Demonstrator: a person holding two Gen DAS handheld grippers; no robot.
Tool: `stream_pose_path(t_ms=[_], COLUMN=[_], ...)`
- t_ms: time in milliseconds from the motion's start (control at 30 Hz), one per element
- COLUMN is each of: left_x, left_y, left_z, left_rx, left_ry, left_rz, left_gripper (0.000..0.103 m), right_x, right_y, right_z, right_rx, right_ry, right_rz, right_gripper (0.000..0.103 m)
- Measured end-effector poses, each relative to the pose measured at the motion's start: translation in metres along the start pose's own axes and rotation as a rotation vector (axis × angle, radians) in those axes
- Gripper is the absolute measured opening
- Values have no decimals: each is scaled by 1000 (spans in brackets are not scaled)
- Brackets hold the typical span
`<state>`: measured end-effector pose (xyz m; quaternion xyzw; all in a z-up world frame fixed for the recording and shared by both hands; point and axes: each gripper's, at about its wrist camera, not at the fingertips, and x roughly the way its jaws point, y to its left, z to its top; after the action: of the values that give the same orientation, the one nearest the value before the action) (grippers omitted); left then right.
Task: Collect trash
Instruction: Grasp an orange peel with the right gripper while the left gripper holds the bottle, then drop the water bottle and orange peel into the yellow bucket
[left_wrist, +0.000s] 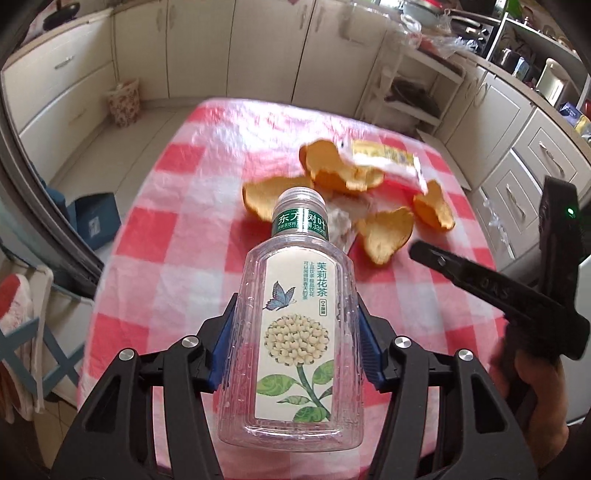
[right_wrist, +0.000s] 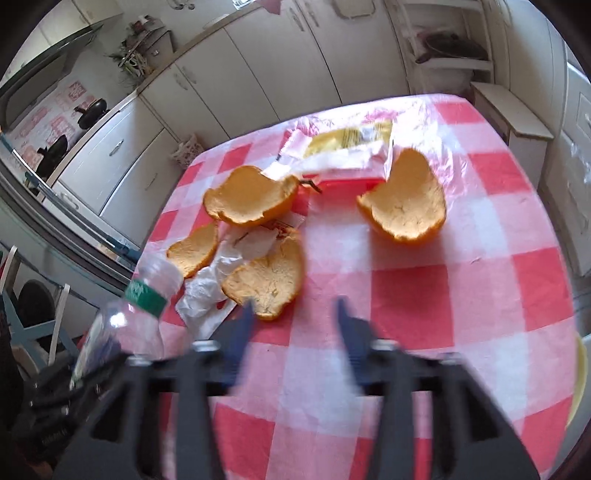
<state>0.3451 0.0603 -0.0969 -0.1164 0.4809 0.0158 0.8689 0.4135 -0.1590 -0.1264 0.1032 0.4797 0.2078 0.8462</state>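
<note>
We are gripping the clear tea bottle (left_wrist: 295, 332) in our left claw (left_wrist: 295, 325) — both blue pads (left_wrist: 223, 343) are pressing against its sides, with the silver cap pointing away from us, toward the peels. The bottle is hanging above the counter (left_wrist: 166, 229), which is wearing a red and white checked cloth. In the right wrist view the same bottle is showing at the lower left edge, blurred, its green neck band toward the trash.

Our right claw (right_wrist: 295, 314) is standing released, its jaws parted with only cloth showing between them. It is hovering just beside the nearest orange peel (right_wrist: 267, 280), whose edge is lying close to the left fingertip; whether they are touching we cannot tell, since the claw is blurred.

The rest of the trash is lying on the cloth ahead — a crumpled white tissue (right_wrist: 210, 284) touching that nearest peel, two more peels (right_wrist: 251, 197) further back, a large cupped peel (right_wrist: 406, 206) off to the right, and a torn yellow and white wrapper (right_wrist: 347, 146) resting partly across the far peels.
</note>
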Motion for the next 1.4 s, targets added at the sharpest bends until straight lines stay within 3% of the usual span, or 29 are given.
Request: stream_pose_path(t_ms=[100,200,300,433,500,900,1033,1233,1400], left_x=[2,2,5,18,25,30,17,-18,-28], left_y=[-1,-5,-7,-7,-6,-20,-26,-52,-76], left_z=[-5,-4,-5,-5,-7,-10,-11,-13,-18], left_rx=[17,32,44,56,53,70,61,74,104], left_ry=[-1,-10,0,48,71,73,15,-138,-174], left_rz=[14,13,9,32,41,52,27,-46,-96], left_gripper=[53,53,53,53,53,54,53,53,53], right_x=[15,22,30,38,36,-32,-50,-88,-115], right_y=[-3,-1,2,6,6,27,25,-4,-41], right_z=[4,11,13,16,16,-2,-12,-24,-33], right_rx=[38,47,50,24,16,-151,-183,-152,-94], right_ry=[11,-34,-38,-32,-35,-113,-122,-169,-208], right_rz=[7,-8,-12,-7,-6,7,-7,-43,-94], right_gripper=[54,54,47,13,8,6,6,6,6])
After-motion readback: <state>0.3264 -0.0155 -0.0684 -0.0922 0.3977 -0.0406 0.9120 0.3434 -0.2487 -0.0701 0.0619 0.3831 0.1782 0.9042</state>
